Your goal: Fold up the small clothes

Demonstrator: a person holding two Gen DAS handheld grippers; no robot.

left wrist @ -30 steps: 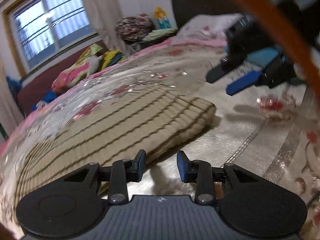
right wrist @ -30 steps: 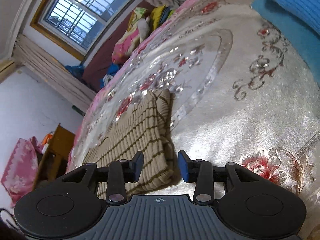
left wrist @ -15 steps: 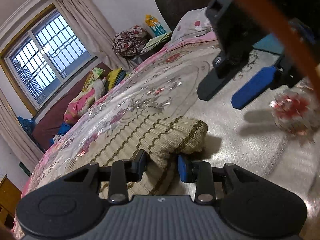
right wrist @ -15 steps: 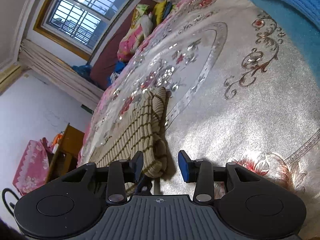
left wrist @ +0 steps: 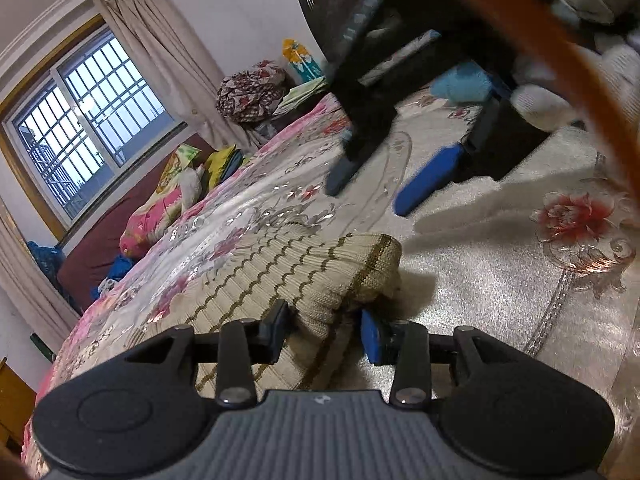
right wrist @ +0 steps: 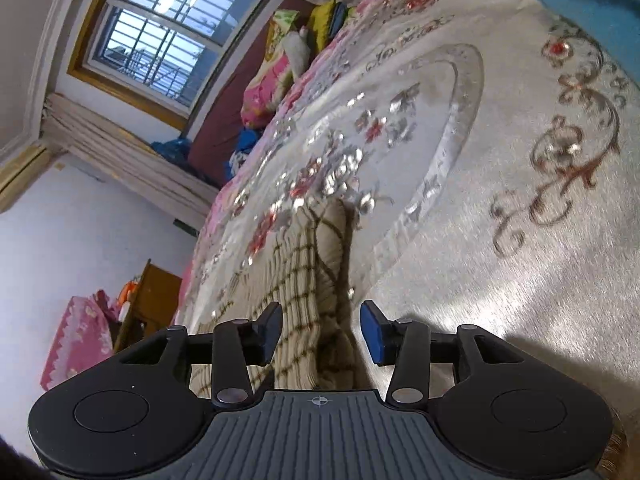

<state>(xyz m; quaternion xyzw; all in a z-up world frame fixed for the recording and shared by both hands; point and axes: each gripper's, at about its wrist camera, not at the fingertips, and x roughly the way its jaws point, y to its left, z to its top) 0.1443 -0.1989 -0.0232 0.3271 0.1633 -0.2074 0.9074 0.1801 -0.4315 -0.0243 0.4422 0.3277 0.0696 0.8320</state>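
Observation:
A beige knitted garment with brown stripes (left wrist: 280, 276) lies folded on the bed. My left gripper (left wrist: 325, 330) is open, with the garment's near corner bulging between its fingers. In the right wrist view the same garment (right wrist: 316, 280) runs up the middle, and my right gripper (right wrist: 320, 332) is open with the garment's edge between its fingers. The right gripper also shows in the left wrist view (left wrist: 400, 184), low over the bedspread beyond the garment.
The bed has a silver bedspread with red flowers (left wrist: 500, 300). A blue knitted garment (right wrist: 592, 4) lies at the far right. Pillows and bedding (left wrist: 168, 204) are piled by the window. A dark headboard (left wrist: 332, 4) stands behind. An orange cable (left wrist: 560, 64) crosses the upper right.
Both grippers have moved forward onto the garment, so its edge now sits between the open fingers of each. The garment's corner has bunched up.

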